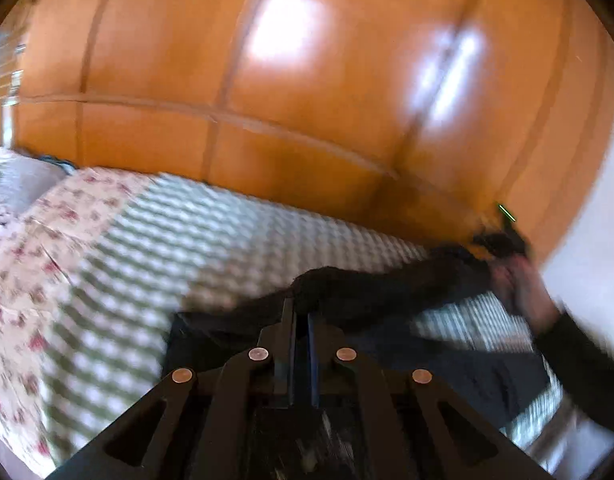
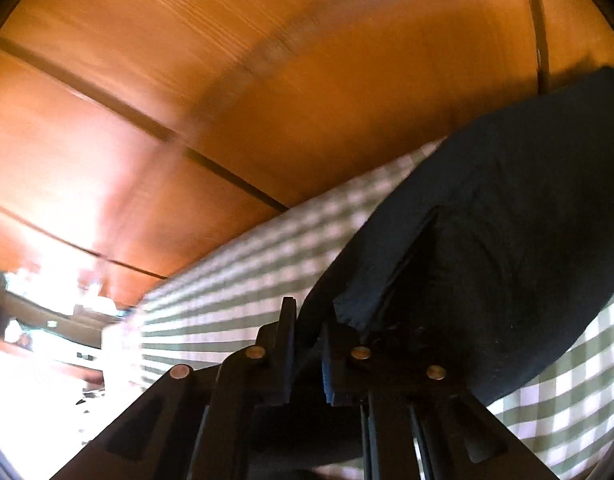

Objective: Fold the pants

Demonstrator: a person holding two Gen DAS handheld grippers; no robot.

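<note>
Dark navy pants [image 1: 387,284] lie on a bed with a green-and-white checked sheet [image 1: 187,240]. My left gripper [image 1: 301,312] is shut, with an edge of the cloth bunched up at its tips. The fabric stretches to the right, where a hand [image 1: 527,292] holds my right gripper [image 1: 501,242] at the far end. In the right wrist view the pants [image 2: 487,240] rise in a fold over the checked sheet [image 2: 247,280]. My right gripper [image 2: 309,332] is shut on a strip of that cloth between its fingers. Both views are blurred.
A floral blanket [image 1: 47,240] covers the bed's left part. An orange wooden wardrobe [image 1: 267,80] stands right behind the bed and fills the top of both views [image 2: 227,100]. A white wall [image 1: 587,220] is at the right. A dark sleeve [image 1: 579,360] reaches in from the lower right.
</note>
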